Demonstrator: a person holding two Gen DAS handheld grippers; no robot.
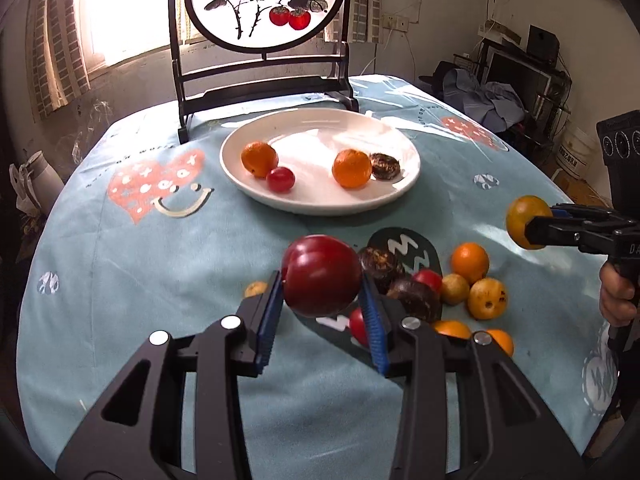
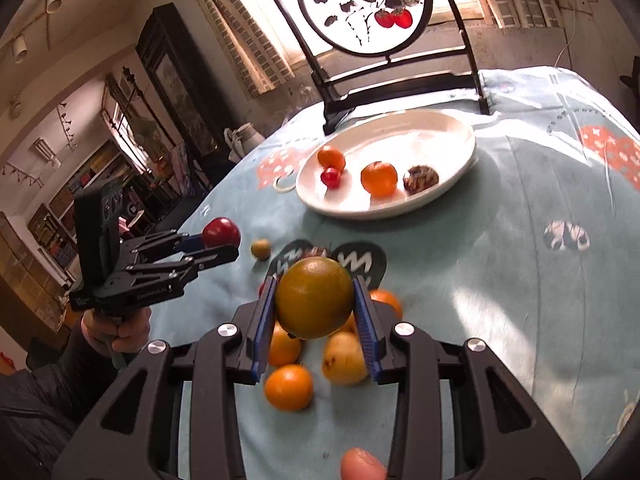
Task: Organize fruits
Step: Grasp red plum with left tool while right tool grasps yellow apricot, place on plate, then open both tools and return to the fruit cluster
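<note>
My left gripper is shut on a dark red plum and holds it above the table; it also shows in the right wrist view. My right gripper is shut on a greenish-orange citrus fruit, also seen at the right of the left wrist view. A white plate holds two oranges, a small red fruit and a dark brown fruit. Several loose fruits lie on the cloth below both grippers.
A black framed round screen with painted persimmons stands behind the plate. The round table has a light blue cloth whose edge drops off on all sides. A small yellow fruit lies apart to the left.
</note>
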